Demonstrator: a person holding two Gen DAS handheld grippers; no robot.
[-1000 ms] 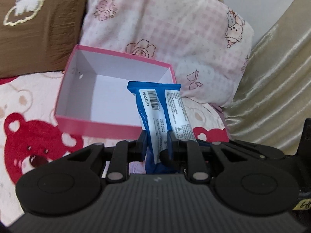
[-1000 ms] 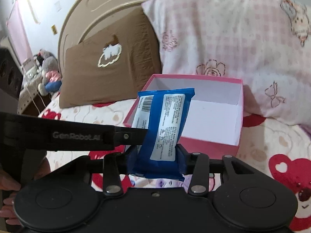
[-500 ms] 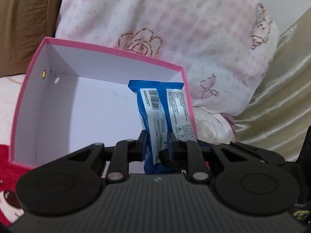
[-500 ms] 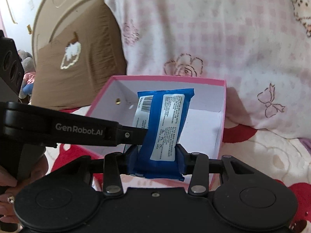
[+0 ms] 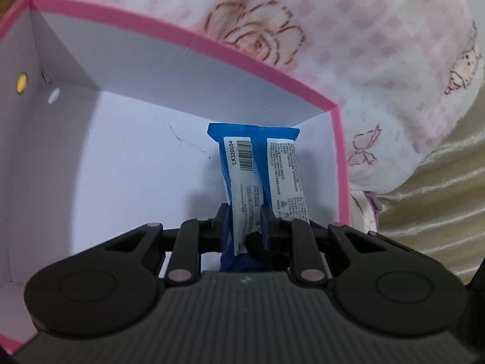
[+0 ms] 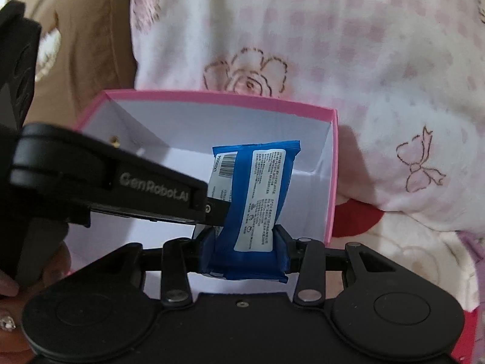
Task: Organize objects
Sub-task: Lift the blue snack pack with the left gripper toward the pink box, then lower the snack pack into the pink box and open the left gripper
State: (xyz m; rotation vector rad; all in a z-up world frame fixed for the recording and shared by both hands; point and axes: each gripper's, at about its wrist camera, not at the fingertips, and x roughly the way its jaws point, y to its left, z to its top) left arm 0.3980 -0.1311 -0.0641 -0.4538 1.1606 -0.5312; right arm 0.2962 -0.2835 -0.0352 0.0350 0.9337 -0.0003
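Observation:
A pink box (image 5: 188,38) with a white inside sits open on the bed; it also shows in the right wrist view (image 6: 218,95). My left gripper (image 5: 244,218) is shut on a blue snack packet (image 5: 257,166) and holds it inside the box near the right wall. My right gripper (image 6: 247,241) is shut on a second blue snack packet (image 6: 260,194), held over the box's near right part. The left gripper's black body (image 6: 106,179) reaches in from the left, just beside that packet.
A pink checked pillow (image 5: 348,36) leans right behind the box, and shows in the right wrist view (image 6: 333,30). A brown pillow (image 6: 85,45) stands to the left. A gold satin fabric (image 5: 439,188) lies to the right. The bedsheet (image 6: 394,242) has red bear prints.
Both grippers have moved forward and down with their packets. The box now fills far more of both views, and the left packet is inside it.

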